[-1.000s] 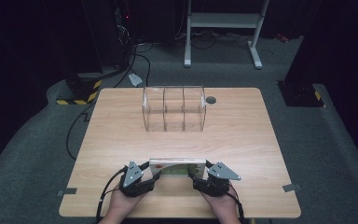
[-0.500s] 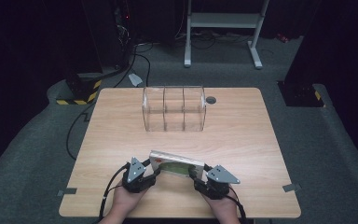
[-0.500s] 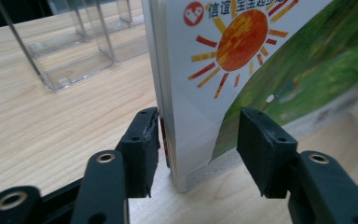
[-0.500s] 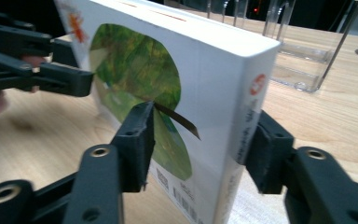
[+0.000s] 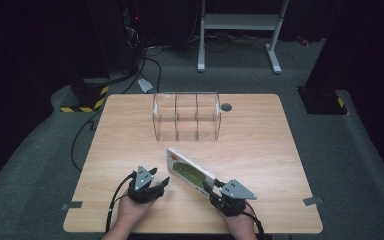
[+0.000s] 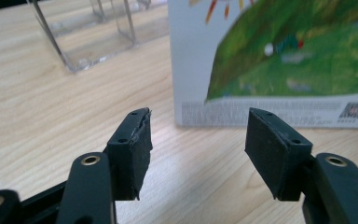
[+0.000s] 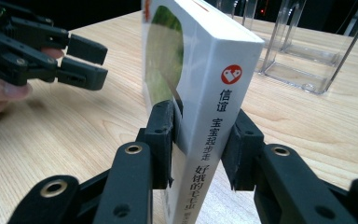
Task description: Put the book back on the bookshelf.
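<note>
A white picture book (image 5: 190,170) with a green cover stands on its long edge on the wooden table (image 5: 260,145), slanting from front right toward the middle. My right gripper (image 5: 211,186) is shut on its near end; its jaws have just been closing, and the pads (image 7: 163,135) press both covers beside the spine (image 7: 214,116). My left gripper (image 5: 161,176) is open, a little left of the book and apart from it; its jaws have just been opening, with nothing between them (image 6: 198,123). The book's cover (image 6: 279,60) rises just beyond them.
A clear three-compartment organiser (image 5: 186,116) stands empty behind the book, at the table's middle back. A round cable hole (image 5: 226,107) lies to its right. A metal stand (image 5: 240,22) and cables are on the floor beyond the table.
The book lay across between both grippers; the left gripper has let go, and the book's far end has swung toward the organiser, up on its edge in the right gripper.
</note>
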Available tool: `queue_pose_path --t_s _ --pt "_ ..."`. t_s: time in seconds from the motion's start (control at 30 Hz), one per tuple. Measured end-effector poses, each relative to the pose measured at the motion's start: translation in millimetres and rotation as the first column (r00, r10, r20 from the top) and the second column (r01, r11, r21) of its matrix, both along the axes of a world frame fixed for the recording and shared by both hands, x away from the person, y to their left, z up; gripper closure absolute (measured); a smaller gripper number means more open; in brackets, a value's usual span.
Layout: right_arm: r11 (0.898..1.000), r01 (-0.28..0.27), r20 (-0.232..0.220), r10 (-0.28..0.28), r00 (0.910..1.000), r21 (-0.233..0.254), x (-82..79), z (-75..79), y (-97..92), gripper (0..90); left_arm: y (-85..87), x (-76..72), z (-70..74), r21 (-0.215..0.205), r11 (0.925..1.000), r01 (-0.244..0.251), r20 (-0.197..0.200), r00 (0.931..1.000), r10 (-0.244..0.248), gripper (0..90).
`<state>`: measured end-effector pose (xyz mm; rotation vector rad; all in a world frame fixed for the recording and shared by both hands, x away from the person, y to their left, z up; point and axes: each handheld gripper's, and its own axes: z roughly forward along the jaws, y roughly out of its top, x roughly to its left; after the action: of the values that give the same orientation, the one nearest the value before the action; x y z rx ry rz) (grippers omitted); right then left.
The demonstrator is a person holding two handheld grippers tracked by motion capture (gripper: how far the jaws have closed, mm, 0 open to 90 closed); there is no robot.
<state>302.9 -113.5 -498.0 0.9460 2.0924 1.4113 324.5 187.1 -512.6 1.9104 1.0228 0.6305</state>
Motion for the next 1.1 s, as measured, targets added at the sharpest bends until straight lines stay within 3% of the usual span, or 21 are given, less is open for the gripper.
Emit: queue_pose_path --t_s 0.23,0.33,0.53,0.57,0.6,0.8,1.1 --pt "1.000 -0.019 0.020 0.019 0.9996 -0.018 -0.1 0.2 6.2 72.0 6.0 0.5 -5.5 0.041 0.9989 -0.022 -0.032 0.9992 0.024 39.8" --pt "0.999 -0.005 0.043 0.007 0.9991 -0.046 -1.1 0.1 12.1 73.9 9.0 1.6 -8.7 0.057 0.9979 -0.031 -0.054 0.9980 0.034 39.1" --pt "0.999 0.020 0.036 -0.018 0.9992 -0.046 0.0 1.0 10.2 73.7 11.5 4.3 -12.9 0.085 0.9951 -0.050 -0.084 0.9948 0.057 37.8" --pt "0.999 0.025 0.034 -0.023 0.9992 -0.045 0.0 1.2 9.1 73.7 11.6 5.1 -13.1 0.083 0.9951 -0.053 -0.094 0.9937 0.061 37.8" --pt "0.998 0.038 0.028 -0.037 0.9989 -0.045 -0.4 1.6 6.0 73.7 11.3 8.1 -14.0 0.108 0.9925 -0.058 -0.126 0.9894 0.072 37.5" --pt "0.996 0.071 0.023 -0.070 0.9973 -0.049 -2.7 2.9 -6.3 73.6 14.7 14.3 -15.1 0.077 0.9943 -0.074 -0.171 0.9815 0.086 30.8" --pt "0.992 0.113 0.017 -0.112 0.9935 -0.054 -6.2 3.8 -12.3 72.5 14.0 15.7 -15.1 0.080 0.9943 -0.071 -0.172 0.9815 0.084 29.1"
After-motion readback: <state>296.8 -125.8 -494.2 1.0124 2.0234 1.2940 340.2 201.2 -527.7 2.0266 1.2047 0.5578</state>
